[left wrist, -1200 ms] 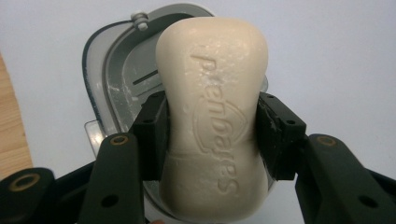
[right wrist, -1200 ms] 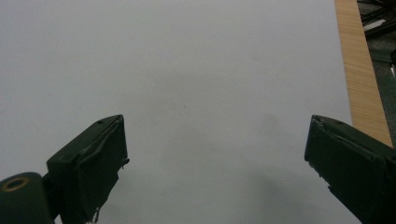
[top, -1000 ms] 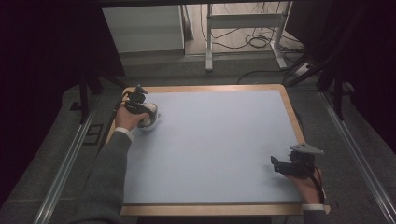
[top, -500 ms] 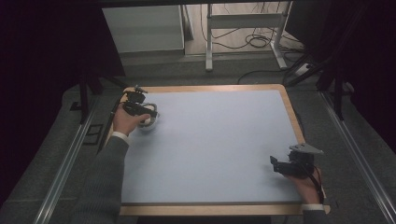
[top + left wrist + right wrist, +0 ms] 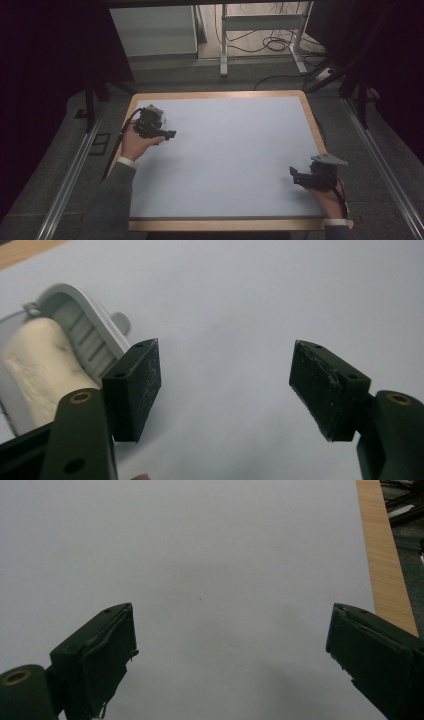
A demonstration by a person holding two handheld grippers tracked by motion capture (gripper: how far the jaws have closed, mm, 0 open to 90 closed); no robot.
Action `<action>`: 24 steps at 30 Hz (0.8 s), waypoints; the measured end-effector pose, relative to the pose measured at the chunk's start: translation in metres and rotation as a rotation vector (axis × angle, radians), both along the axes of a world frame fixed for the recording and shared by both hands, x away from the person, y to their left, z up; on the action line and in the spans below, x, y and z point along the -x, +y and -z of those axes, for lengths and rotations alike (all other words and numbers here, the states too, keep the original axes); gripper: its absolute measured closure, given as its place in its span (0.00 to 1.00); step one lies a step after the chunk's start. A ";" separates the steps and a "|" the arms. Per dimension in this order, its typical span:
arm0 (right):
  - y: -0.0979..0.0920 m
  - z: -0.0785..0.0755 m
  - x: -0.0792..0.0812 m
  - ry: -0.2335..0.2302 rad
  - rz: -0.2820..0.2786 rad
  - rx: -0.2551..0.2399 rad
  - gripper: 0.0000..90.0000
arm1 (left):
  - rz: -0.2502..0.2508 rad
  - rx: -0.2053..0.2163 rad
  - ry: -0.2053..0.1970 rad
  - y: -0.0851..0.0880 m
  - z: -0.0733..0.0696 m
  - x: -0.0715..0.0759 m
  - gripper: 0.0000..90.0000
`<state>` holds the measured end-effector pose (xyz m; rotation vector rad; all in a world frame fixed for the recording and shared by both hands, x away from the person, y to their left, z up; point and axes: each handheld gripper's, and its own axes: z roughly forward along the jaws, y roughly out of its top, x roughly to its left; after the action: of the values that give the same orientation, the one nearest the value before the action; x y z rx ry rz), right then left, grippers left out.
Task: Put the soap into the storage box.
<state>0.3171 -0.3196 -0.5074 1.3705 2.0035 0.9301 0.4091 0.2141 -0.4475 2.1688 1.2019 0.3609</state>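
A grey plastic holder with a cream-white block in it [image 5: 47, 360] lies on the pale blue mat [image 5: 235, 150], just left of my left gripper's jaws. My left gripper [image 5: 226, 377] has just been opening and now stands open over bare mat, with nothing between its pads. In the high view the left gripper [image 5: 169, 134] is at the mat's far left, pointing right, and the object sits mostly hidden behind it. My right gripper [image 5: 295, 176] rests near the front right corner, open and empty, as the right gripper [image 5: 230, 630] also appears in its own view.
The mat lies on a board with a wooden rim [image 5: 220, 94]. Dark floor with metal rails [image 5: 75, 170] runs along both sides. Beyond the far edge stand a white cabinet [image 5: 155, 30] and a metal stand with cables [image 5: 265, 35].
The left gripper's jaws have come apart off the white-and-grey object, and the hand has drawn a little toward the near side and right. The right gripper has not moved.
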 end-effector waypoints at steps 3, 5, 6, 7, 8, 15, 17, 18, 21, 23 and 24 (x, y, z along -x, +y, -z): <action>0.000 0.000 0.000 -0.002 0.000 0.000 0.06 | 0.013 0.014 -0.001 0.000 0.006 0.011 0.31; 0.000 -0.001 0.000 -0.003 -0.001 0.001 0.06 | 0.022 0.039 0.002 -0.001 0.015 0.020 0.31; 0.000 0.000 0.000 -0.005 -0.002 0.002 0.06 | 0.026 0.044 0.003 -0.001 0.018 0.023 0.31; 0.000 0.000 0.000 -0.004 -0.001 0.003 0.06 | 0.029 0.049 0.005 -0.002 0.023 0.027 0.31; 0.000 0.000 0.000 -0.004 -0.001 0.004 0.06 | 0.033 0.045 0.010 -0.003 0.028 0.032 0.31; 0.001 0.000 0.000 -0.004 -0.006 0.006 0.06 | 0.040 0.003 0.026 -0.006 0.047 0.051 0.30; 0.001 0.000 0.000 -0.004 -0.005 0.006 0.06 | 0.041 0.005 0.033 -0.006 0.050 0.057 0.30; 0.001 0.000 0.000 -0.006 -0.004 0.006 0.06 | 0.042 0.011 0.035 -0.006 0.052 0.060 0.30; 0.001 -0.001 0.000 -0.006 -0.003 0.004 0.06 | 0.042 0.050 0.026 -0.005 0.056 0.068 0.30; 0.002 -0.001 0.001 -0.008 -0.005 0.004 0.06 | 0.037 0.078 0.024 -0.006 0.059 0.075 0.29; 0.002 -0.001 0.001 -0.012 -0.007 0.004 0.06 | 0.040 0.100 0.028 -0.006 0.063 0.079 0.29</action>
<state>0.3162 -0.3179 -0.5060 1.3535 2.0011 0.9344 0.3304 0.2080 -0.5101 2.1153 1.1650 0.2486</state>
